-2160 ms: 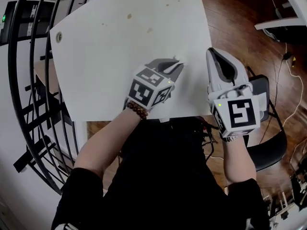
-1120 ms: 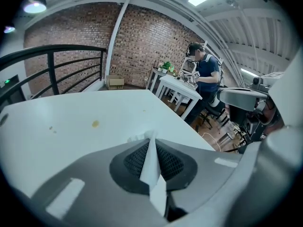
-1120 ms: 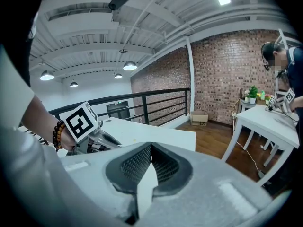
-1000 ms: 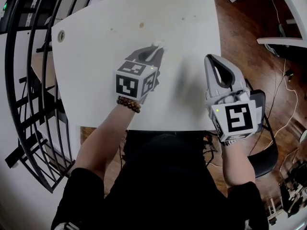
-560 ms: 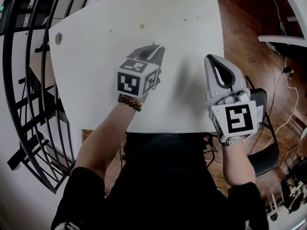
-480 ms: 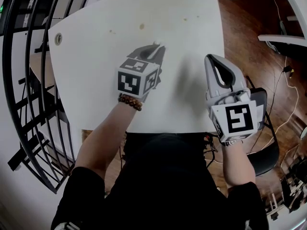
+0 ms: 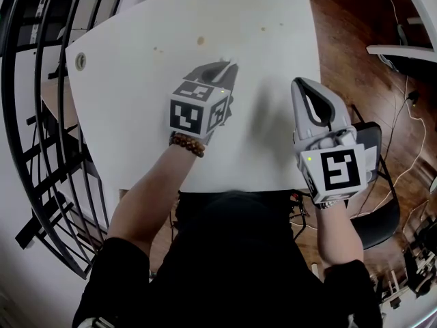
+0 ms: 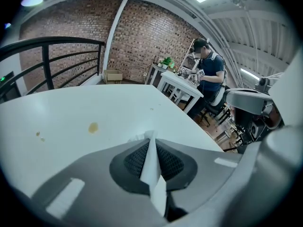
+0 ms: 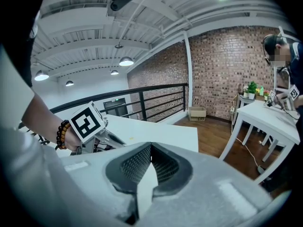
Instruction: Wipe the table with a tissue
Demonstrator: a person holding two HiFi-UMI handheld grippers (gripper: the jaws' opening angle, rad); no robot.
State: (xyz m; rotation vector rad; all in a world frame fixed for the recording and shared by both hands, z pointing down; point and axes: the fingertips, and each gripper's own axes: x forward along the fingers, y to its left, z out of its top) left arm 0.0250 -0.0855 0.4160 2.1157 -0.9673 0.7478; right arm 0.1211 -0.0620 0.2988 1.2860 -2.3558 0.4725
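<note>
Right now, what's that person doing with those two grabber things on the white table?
A person holds a gripper in each hand. The left gripper is shut on a white tissue and points it down at the white table, near a brown stain. The right gripper hangs by the table's right edge, jaws together, holding nothing.

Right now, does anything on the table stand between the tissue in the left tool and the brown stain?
Nothing visible does. The left tool is shut on the tissue, and only bare white table lies between it and the brown stain ahead to its left.
</note>
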